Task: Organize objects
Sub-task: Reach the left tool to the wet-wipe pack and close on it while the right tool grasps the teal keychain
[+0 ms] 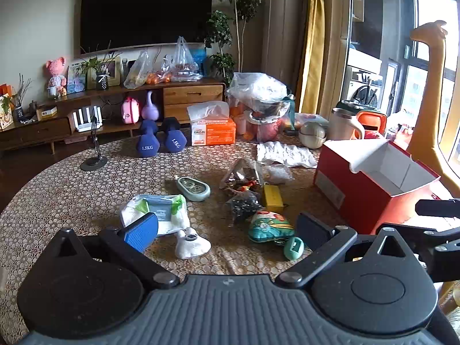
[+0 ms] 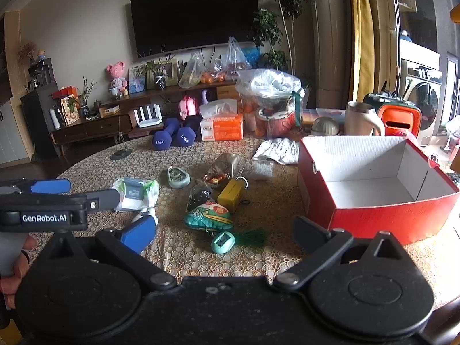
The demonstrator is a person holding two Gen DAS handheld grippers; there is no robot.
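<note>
An open red box [image 1: 373,178] with a white inside stands at the right of the round table. Small items lie in the middle of the table: a wet-wipes pack [image 1: 161,212], a teal oval case [image 1: 193,189], a yellow box [image 1: 273,198], a dark bag [image 1: 243,205], a green patterned pouch [image 1: 270,227], a small teal piece [image 1: 293,247] and a white lump [image 1: 191,243]. My left gripper [image 1: 227,231] hovers open over the near items and holds nothing. My right gripper [image 2: 224,234] is open too, above the small teal piece [image 2: 222,241], beside the red box [image 2: 373,172].
At the table's far side are two blue dumbbells [image 1: 148,141], an orange tissue box [image 1: 212,132], a phone stand [image 1: 93,161], bagged bowls [image 1: 264,106], a cream mug [image 1: 343,125] and crumpled white paper [image 1: 284,153]. A hand [image 2: 17,261] holds the left gripper's handle.
</note>
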